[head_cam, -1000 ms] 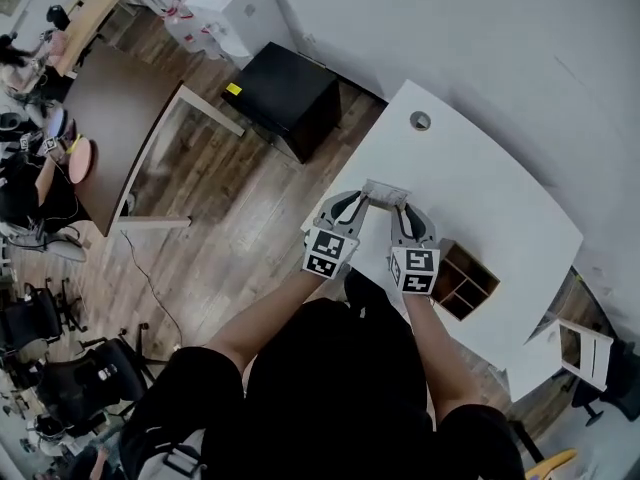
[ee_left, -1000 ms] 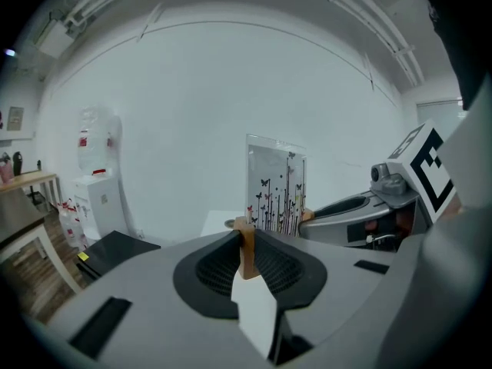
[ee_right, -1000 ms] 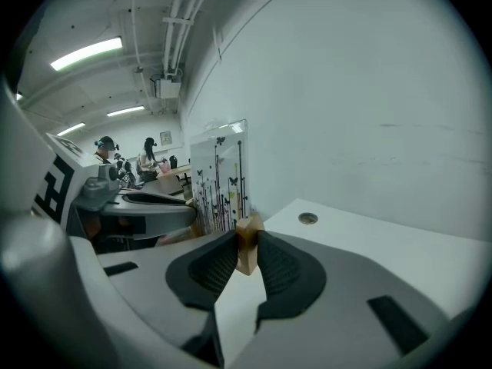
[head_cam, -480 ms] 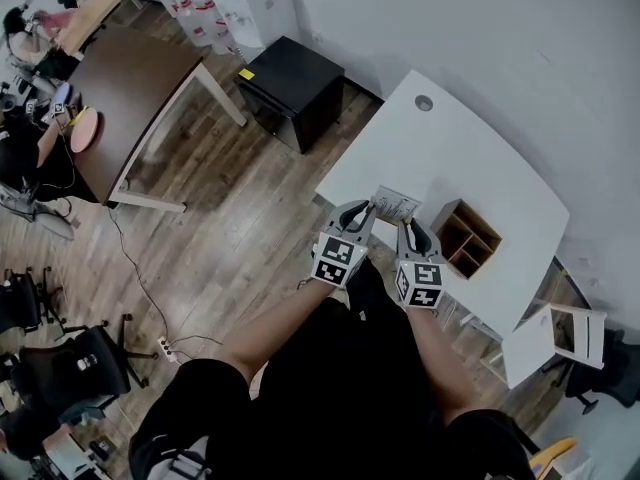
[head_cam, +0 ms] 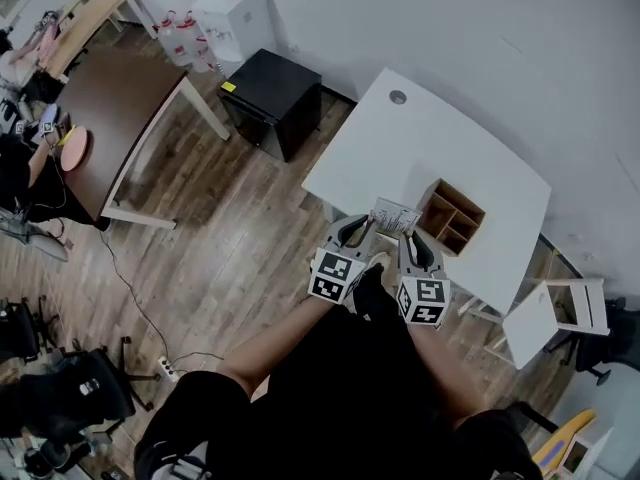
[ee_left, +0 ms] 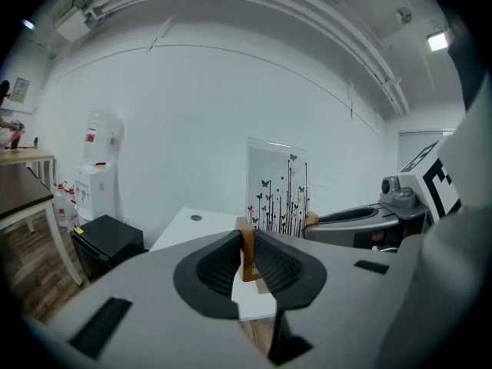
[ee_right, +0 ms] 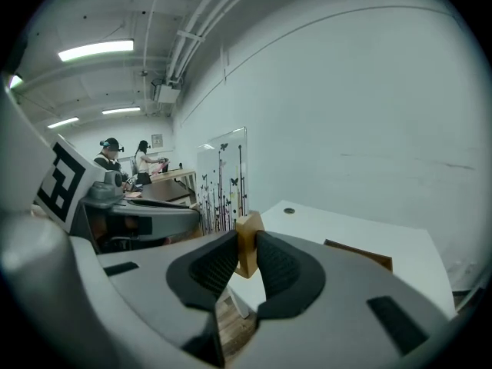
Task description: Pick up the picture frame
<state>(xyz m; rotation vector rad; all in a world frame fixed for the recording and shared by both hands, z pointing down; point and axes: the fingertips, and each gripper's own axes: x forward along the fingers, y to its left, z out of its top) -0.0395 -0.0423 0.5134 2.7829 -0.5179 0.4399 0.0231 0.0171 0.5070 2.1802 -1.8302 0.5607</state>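
Note:
The picture frame (head_cam: pixel 395 214) is a clear panel printed with dark stems and butterflies, with a wooden block at each lower end. It hangs in the air between my two grippers, at the near edge of the white table (head_cam: pixel 400 148). My left gripper (head_cam: pixel 362 227) is shut on the left wooden block (ee_left: pixel 247 250), and the panel (ee_left: pixel 277 187) rises behind it. My right gripper (head_cam: pixel 408 231) grips the right wooden block (ee_right: pixel 247 241), its jaws closing a little tighter on it. The panel (ee_right: pixel 223 179) stands to that block's left.
A wooden cubby box (head_cam: pixel 452 215) sits on the table just right of the frame. A black cabinet (head_cam: pixel 270 98) and a brown table (head_cam: pixel 120 118) stand to the left on wood flooring. A white chair (head_cam: pixel 555 313) is at right. People work at the far left.
Both grippers have risen with the frame and drawn back from the tabletop to its near edge. The cubby box, once to the lower right of the grippers, is now level with the frame.

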